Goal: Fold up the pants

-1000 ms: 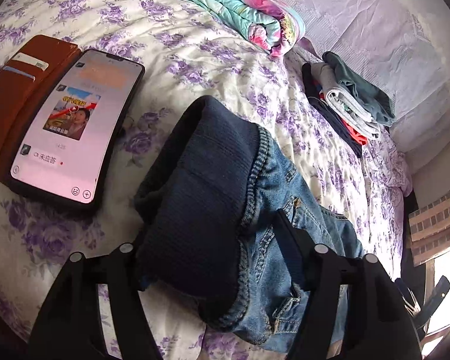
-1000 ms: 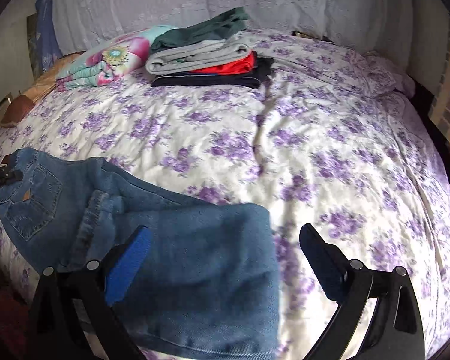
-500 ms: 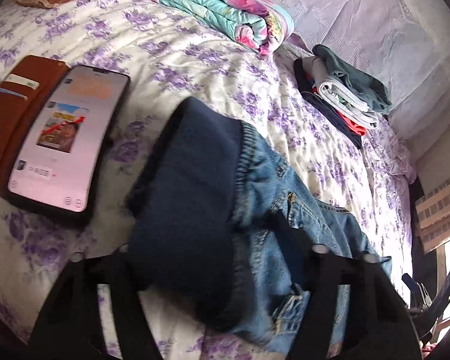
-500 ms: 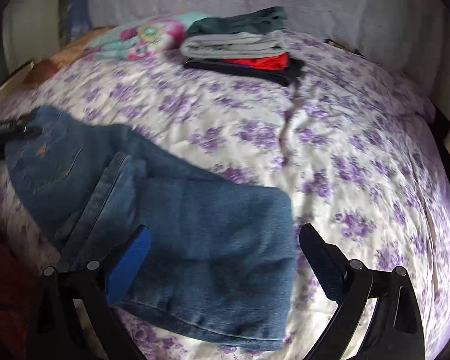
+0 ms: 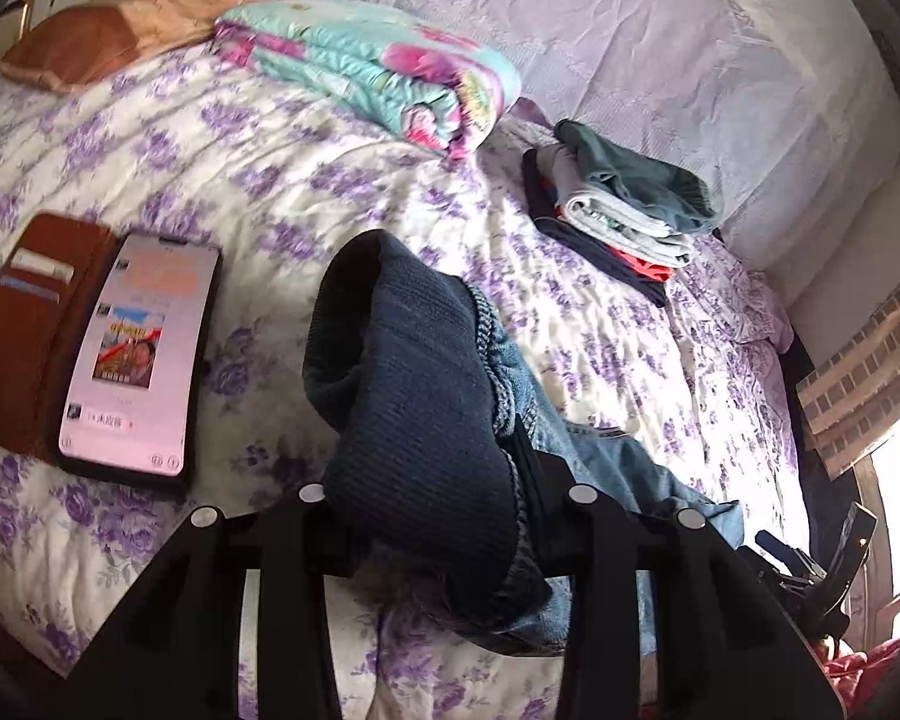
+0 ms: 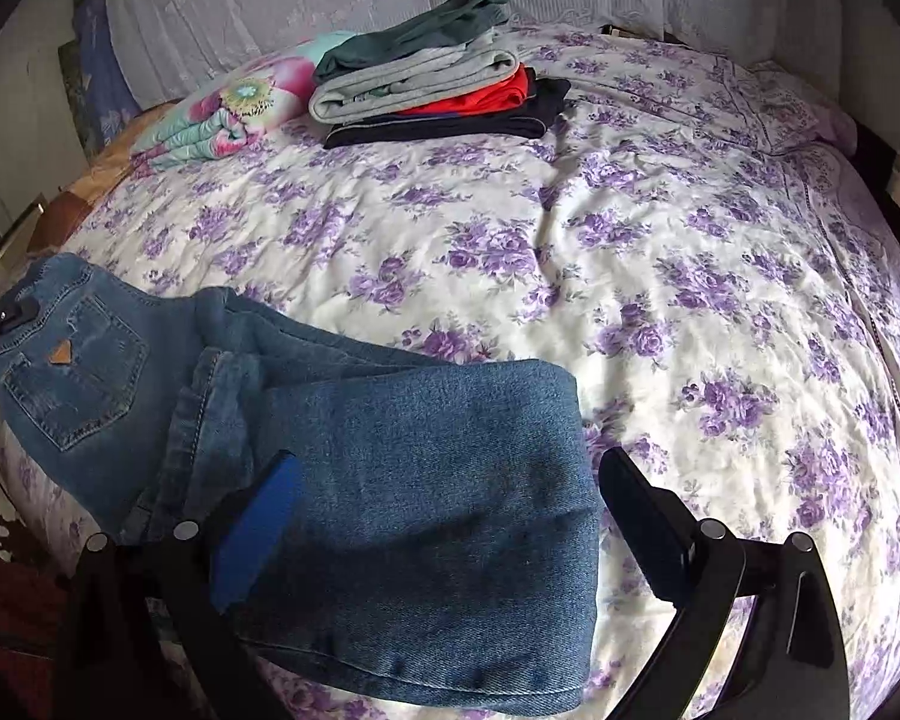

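Blue jeans [image 6: 390, 480] lie on the flowered bed, legs folded over near my right gripper, back pocket [image 6: 72, 378] at the left. My right gripper [image 6: 444, 510] is open, its fingers standing either side of the folded leg end, gripping nothing. In the left wrist view my left gripper [image 5: 432, 510] is shut on the jeans' dark ribbed waistband [image 5: 414, 408], which bunches up between the fingers and is lifted off the bed. The left gripper's tip also shows at the right wrist view's left edge [image 6: 0, 318], at the waist.
A phone [image 5: 138, 354] in an open brown case [image 5: 24, 324] lies on the bed left of the waistband. A stack of folded clothes [image 6: 432, 90] and a folded floral quilt [image 5: 378, 78] sit near the headboard. The bed's edge runs below both grippers.
My left gripper has closed further on the waistband and lifted it higher. My right gripper has drawn back slightly; the jeans lie flatter and more spread out.
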Available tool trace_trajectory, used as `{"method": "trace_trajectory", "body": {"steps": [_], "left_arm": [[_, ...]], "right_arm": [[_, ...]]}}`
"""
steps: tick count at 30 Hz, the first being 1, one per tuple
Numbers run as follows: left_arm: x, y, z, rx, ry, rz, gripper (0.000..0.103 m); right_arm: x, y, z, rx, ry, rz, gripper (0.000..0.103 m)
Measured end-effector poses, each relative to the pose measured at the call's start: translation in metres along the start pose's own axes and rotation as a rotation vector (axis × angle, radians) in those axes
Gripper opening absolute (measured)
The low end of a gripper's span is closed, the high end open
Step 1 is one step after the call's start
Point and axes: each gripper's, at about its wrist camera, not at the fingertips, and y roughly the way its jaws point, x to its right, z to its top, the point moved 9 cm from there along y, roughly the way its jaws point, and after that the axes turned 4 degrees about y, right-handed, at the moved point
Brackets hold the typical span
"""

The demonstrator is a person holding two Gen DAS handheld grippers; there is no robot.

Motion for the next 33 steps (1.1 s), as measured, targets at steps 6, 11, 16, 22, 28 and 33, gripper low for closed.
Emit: {"method": "trace_trajectory", "body": {"steps": [6,11,16,22,28,33], "left_arm": [[0.074,-0.015,0.028,0.075,0.291,-0.021,0.035],[0.119,0.001,0.022,0.056,0.489,-0.036,0.035],[0.142,0.000,0.008,0.064,0.602,-0.041,0.035],[0.200,0.003,-0.020,0.030,0.762,-0.169,0.035],[0.258,0.016,-0.036,-0.008,0.820,-0.317,0.033],[0.321,0.029,-0.073,-0.054,0.928,-0.467,0.027]], "right_arm": [[-0.019,-0.011,0.012,0.044,0.022,0.100,0.099],[-0.053,-0.037,0.049,0.097,0.049,0.348,0.099],[-0.091,-0.048,0.084,0.102,0.079,0.504,0.099],[-0.122,-0.040,0.094,-0.004,0.121,0.646,0.092],[-0.017,-0.071,0.087,0.136,0.271,0.474,0.092],[0.078,-0.074,0.040,0.125,0.580,0.402,0.092]]}}
